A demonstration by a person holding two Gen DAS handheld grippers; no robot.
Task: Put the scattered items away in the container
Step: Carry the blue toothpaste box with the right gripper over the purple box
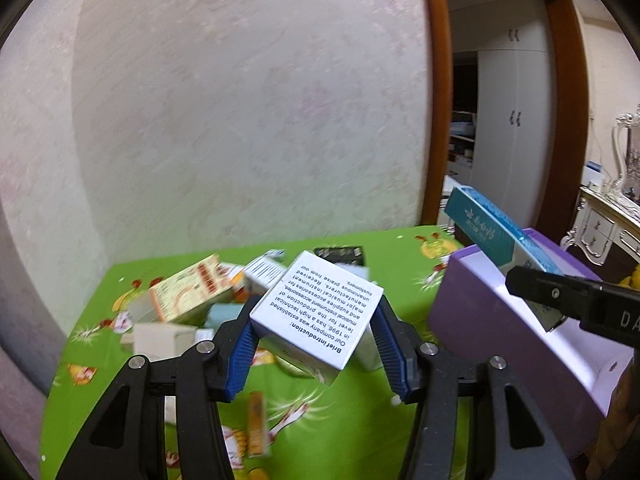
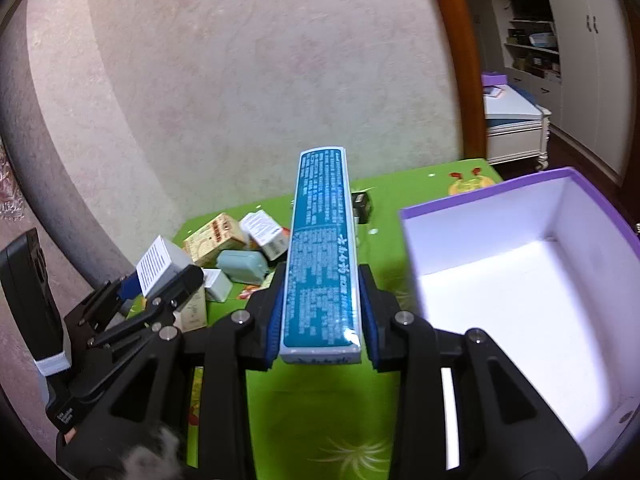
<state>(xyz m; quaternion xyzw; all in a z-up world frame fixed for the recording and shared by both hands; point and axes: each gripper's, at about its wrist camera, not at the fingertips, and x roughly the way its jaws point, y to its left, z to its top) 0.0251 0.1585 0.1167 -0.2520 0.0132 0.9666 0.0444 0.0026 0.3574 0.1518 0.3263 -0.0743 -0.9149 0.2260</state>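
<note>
The purple container [image 2: 520, 280] looks empty, so the tidying has barely begun. The left tool [image 1: 316, 344] grips a white printed box [image 1: 316, 316] and the right tool [image 2: 320, 312] clamps a long blue box [image 2: 320, 248], both raised beside the container; several small boxes [image 2: 224, 248] remain on the green desk [image 2: 320, 420] to its left.

Glossy blue carton [image 2: 322, 256]; matt purple box [image 2: 520, 280], probably card; ribbed pads [image 1: 240, 356].

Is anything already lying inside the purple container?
No: in the right wrist view the purple container shows only its bare white floor and walls.
</note>
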